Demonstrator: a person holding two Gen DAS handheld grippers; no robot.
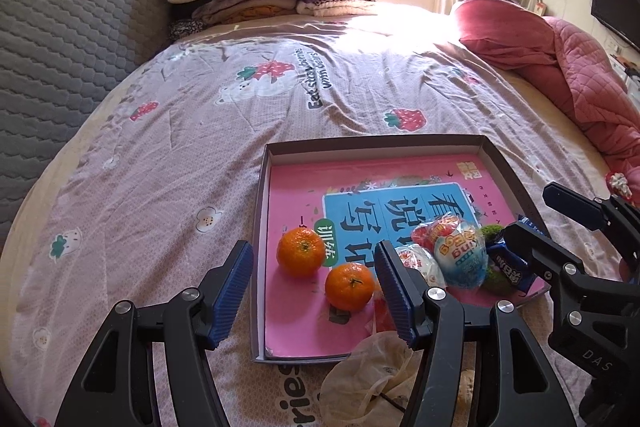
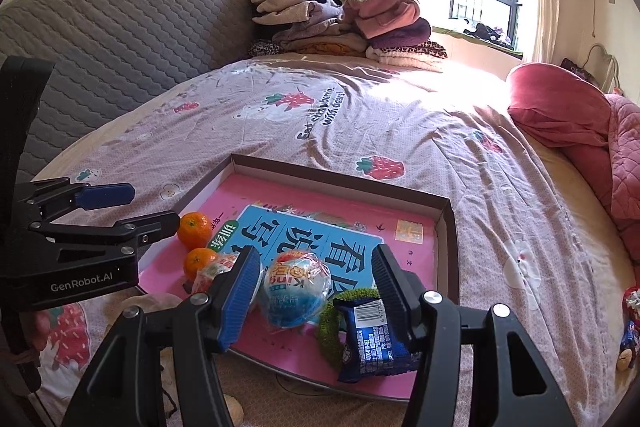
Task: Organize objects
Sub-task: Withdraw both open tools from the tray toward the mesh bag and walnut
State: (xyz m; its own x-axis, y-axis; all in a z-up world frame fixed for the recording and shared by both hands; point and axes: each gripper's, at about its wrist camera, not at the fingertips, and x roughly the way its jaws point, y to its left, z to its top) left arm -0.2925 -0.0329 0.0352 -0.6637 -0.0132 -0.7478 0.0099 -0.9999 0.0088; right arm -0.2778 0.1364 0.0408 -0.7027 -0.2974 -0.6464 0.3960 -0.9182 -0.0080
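Looking along the left gripper (image 1: 316, 291) first: its blue-padded fingers are spread wide and pinch nothing, hovering over the near left corner of the shallow box tray (image 1: 259, 227). Inside the tray, a pink workbook (image 1: 296, 187) lies flat as a liner. On it sit two oranges (image 1: 301, 257), close together but apart, near the tray's left wall. Toward the tray's near right corner cluster a blue-and-white wrapped egg (image 1: 460, 259), a red-and-white snack packet (image 1: 420, 263), a green fuzzy ring (image 1: 494, 231) and a dark blue wrapped snack (image 1: 514, 267). A crumpled clear bag (image 1: 372, 375) lies on the bedsheet (image 1: 160, 155) just outside the tray's near edge, so sorting appears mostly done, with that bag possibly left.

Right wrist view: the right gripper (image 2: 316, 291) is likewise spread, empty, its fingers straddling the wrapped egg without touching it, as far as shows. The dark blue snack rests at the tray's near rim, half over the green ring. Small items (image 2: 630, 323) lie on the sheet well right of the tray; too small to identify, perhaps still to collect. Folded clothes (image 2: 340, 23) are stacked far beyond the tray.
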